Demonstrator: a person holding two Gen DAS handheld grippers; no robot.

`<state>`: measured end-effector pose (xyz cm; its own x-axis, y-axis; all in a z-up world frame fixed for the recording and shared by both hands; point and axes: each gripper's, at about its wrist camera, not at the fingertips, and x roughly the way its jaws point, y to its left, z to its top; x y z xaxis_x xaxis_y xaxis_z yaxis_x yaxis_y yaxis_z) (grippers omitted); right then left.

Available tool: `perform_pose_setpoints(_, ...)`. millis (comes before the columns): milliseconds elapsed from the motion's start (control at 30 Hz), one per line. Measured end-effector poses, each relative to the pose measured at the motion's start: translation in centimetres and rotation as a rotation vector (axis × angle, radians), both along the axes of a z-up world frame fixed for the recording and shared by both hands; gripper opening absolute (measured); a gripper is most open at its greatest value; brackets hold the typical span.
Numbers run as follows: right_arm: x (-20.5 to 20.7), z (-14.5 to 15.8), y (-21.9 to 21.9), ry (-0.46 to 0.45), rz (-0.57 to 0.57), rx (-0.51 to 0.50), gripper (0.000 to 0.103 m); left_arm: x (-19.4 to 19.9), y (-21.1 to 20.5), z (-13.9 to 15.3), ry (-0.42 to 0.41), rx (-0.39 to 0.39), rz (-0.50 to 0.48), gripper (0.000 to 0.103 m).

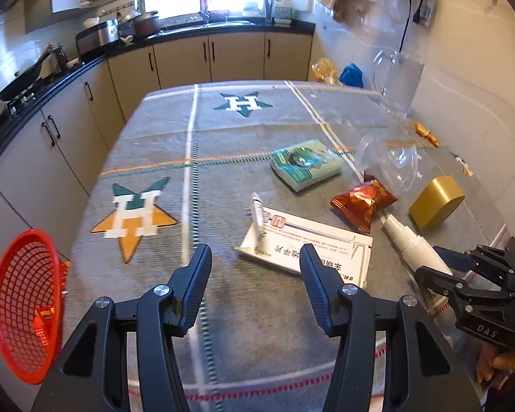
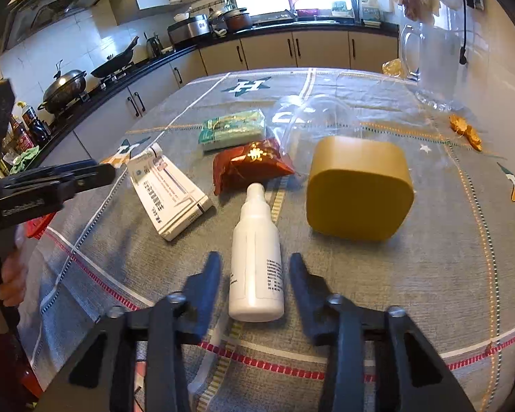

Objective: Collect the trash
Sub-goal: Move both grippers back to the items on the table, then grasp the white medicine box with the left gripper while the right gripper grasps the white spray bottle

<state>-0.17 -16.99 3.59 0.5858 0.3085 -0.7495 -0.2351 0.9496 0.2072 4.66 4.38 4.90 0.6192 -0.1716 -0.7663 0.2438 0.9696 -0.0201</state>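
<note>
Tablecloth point(image 1: 154, 144) grey, with "H" star emblems; far and left stretches bare, trash bunched toward its right side. Red basket point(image 1: 24, 305) hangs past the near-left table edge. Left gripper point(image 1: 255, 257) half open, empty — medicine box point(image 1: 312, 250) with unreadable print just ahead. Right gripper point(image 2: 255, 274) straddles white bottle point(image 2: 255, 261), pads not touching it, gaps both sides. Gold box point(image 2: 358, 187) just right; red snack packet point(image 2: 250, 164) and green tissue pack point(image 2: 231, 128) beyond.
</note>
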Motion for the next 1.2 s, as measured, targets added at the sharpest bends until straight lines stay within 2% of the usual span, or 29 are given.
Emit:
perform_pose_setpoints(33, -0.1, -0.1, 0.0, 0.000, 0.003, -0.002, 0.033, 0.2, -0.1, -0.2, -0.001, 0.002, 0.007, 0.052)
perform_pose_setpoints(200, -0.5, -0.2, 0.1, -0.016, 0.008, 0.004, 0.033, 1.4, -0.1, -0.8, 0.009, -0.011, 0.028, 0.051)
perform_pose_setpoints(333, -0.3, -0.4, -0.4, -0.004, 0.004, 0.042, 0.033, 2.5, -0.3, -1.4, 0.036, -0.024, 0.029, 0.033)
perform_pose_setpoints(467, -0.3, -0.4, -0.6, -0.003, 0.004, 0.056, 0.033, 3.2, -0.5, -2.2, 0.053, -0.026, 0.033, 0.022)
perform_pose_setpoints(533, -0.3, -0.4, -0.6, -0.004, 0.006, 0.056, 0.033, 3.4, -0.6, -2.5, 0.062, -0.029, 0.033, 0.011)
perform_pose_setpoints(633, -0.3, -0.4, -0.6, -0.006, 0.009, 0.061, 0.033, 3.3, -0.6, -2.5, 0.058, -0.038, 0.031, 0.006)
perform_pose_setpoints(867, -0.7, 0.0, -0.5, -0.036, 0.008, 0.061, 0.033, 1.7, -0.5, -1.5, 0.019, -0.043, 0.023, 0.005)
perform_pose_setpoints(1200, -2.2, 0.9, -0.7, -0.071, -0.010, 0.076, 0.033, -2.6, 1.2, 0.9, -0.056, -0.067, 0.040, 0.005)
